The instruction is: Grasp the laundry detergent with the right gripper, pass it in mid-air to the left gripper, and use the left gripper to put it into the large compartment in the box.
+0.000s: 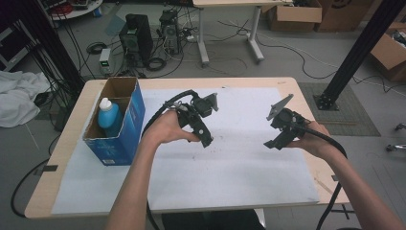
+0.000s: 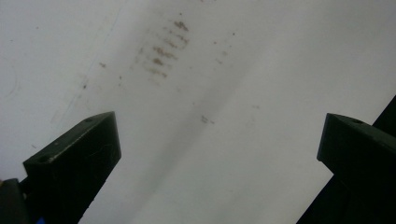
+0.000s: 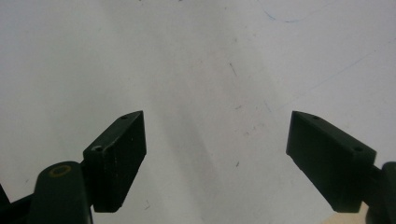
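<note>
Both grippers are held above the white sheet that covers most of the bench, and nothing sits between either pair of fingers.

Left gripper: black body with a grey plate on top and a thick black cable looping back over the wrist. It is held by the left hand just right of the blue box, tips slanting down toward the sheet. In the left gripper view the gripper shows two black blocks set wide apart, empty, with a cluster of small brown smudges on the sheet beyond them.

Right gripper: same build, with a grey three-cornered plate sticking up. It is held by the right hand well to the right of the box, near the sheet's right edge. In the right gripper view the gripper also stands wide open and empty, over sheet marked by faint scratches and a thin blue pen line.

Nearest thing: the blue box, an open-topped carton standing on the bench's left part, partly on the sheet. A blue bottle with a white cap stands upright inside it.

The high view gives the box, bottle, both forearms and the floor clutter behind the bench. The gripper views give the sheet's stains and the spacing of the fingers, which the high view is too small to settle.
</note>
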